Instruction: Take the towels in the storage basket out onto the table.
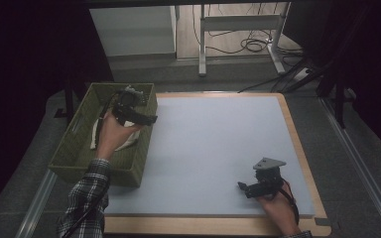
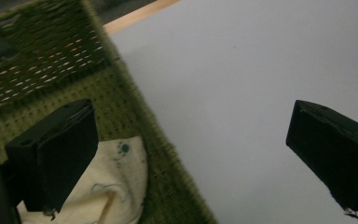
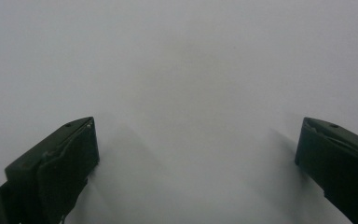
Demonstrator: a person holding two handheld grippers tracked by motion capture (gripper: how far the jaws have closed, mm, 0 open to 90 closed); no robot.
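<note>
The cream cloth (image 2: pixel 114 186) is lying inside the green woven basket (image 1: pixel 74 148), which is sitting at about nine o'clock on the table, half over the left edge of the grey mat (image 1: pixel 213 148). You are holding the left gripper (image 1: pixel 146 119) over the basket's right rim, pointing toward three o'clock. In the left gripper view its jaws are standing spread wide with nothing between them, one jaw over the cloth and the other over the mat. I judge the putting away as done or nearly so: the cloth is resting in the basket, free of the jaws, and the mat is carrying nothing else to collect. What may be left is only drawing that hand clear.

You are resting the right gripper (image 1: pixel 242 187) on the mat at about five o'clock, pointing toward nine o'clock. Its jaws are also parted and holding nothing, with plain grey surface ahead of them in the right gripper view.

The mat is lying on a wooden table top (image 1: pixel 297 144) whose pale edge is showing along the right and near sides. Beyond, at twelve o'clock, a desk frame (image 1: pixel 238 29) is standing over a tangle of cables (image 1: pixel 253 44) on the floor, and the sides of the room are sitting in darkness.
</note>
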